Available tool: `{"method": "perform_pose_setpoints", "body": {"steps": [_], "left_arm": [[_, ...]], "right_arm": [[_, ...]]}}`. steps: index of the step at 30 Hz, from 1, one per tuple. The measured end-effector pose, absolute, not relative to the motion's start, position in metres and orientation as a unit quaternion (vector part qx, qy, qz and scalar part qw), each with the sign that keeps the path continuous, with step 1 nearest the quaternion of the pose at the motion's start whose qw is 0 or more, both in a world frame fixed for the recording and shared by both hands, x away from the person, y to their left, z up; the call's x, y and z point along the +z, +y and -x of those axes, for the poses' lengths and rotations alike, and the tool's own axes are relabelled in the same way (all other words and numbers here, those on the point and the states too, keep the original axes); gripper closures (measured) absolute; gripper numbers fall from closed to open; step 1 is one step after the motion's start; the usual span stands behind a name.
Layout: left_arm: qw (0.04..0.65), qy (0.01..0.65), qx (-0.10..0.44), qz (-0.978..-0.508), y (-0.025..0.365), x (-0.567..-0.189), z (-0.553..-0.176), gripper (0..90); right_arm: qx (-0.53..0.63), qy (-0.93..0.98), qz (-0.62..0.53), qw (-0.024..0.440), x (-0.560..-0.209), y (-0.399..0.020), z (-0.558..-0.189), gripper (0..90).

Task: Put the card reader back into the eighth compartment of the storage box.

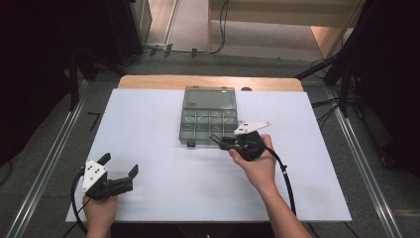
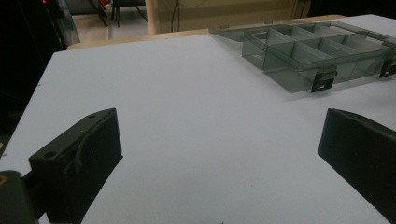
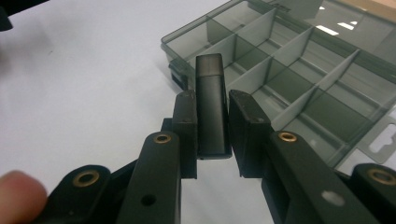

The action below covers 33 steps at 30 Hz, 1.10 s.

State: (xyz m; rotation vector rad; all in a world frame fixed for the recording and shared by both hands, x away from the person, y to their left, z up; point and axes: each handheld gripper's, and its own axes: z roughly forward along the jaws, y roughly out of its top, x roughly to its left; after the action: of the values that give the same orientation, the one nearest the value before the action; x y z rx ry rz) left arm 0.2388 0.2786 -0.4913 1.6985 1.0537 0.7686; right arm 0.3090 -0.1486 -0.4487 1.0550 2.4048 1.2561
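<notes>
Here, right gripper point(image 3: 211, 135) clamped on a slim dark bar point(image 3: 211, 100), long axis in line with the jaws, free end over the near edge of the open compartment box point(image 3: 299, 79). Left gripper point(image 1: 118, 166) spread wide, holding nothing, low over the white board point(image 1: 163, 148) near its front left corner, well apart from the box. Bar outline plain in right gripper view, blurred in high view

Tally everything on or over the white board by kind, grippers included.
Grippers: 2 (left gripper, fingers apart; right gripper, fingers shut on the stick)
Clear compartment box, lid open: 1
Black stick, held over the box's near edge: 1
Total: 4
</notes>
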Motion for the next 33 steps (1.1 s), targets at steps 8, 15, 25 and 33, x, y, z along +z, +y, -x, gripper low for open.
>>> {"method": "perform_pose_setpoints", "body": {"steps": [8,15,25,33], "left_arm": [[0.481,0.432,0.314,-0.695,0.279,-0.491,-0.239,0.0],[0.481,0.432,0.315,-0.695,0.279,-0.491,-0.239,0.0],[0.48,0.431,0.316,-0.696,0.278,-0.491,-0.239,0.0],[0.48,0.43,0.317,-0.696,0.278,-0.491,-0.238,0.0]], "right_arm": [[0.425,0.817,-0.371,0.12,-0.449,-0.153,-0.317,71.6],[0.42,0.814,-0.383,0.123,-0.453,-0.159,-0.326,71.6],[0.418,0.805,-0.399,0.131,-0.453,-0.169,-0.338,71.6],[0.418,0.798,-0.412,0.139,-0.456,-0.175,-0.346,71.6]]}}
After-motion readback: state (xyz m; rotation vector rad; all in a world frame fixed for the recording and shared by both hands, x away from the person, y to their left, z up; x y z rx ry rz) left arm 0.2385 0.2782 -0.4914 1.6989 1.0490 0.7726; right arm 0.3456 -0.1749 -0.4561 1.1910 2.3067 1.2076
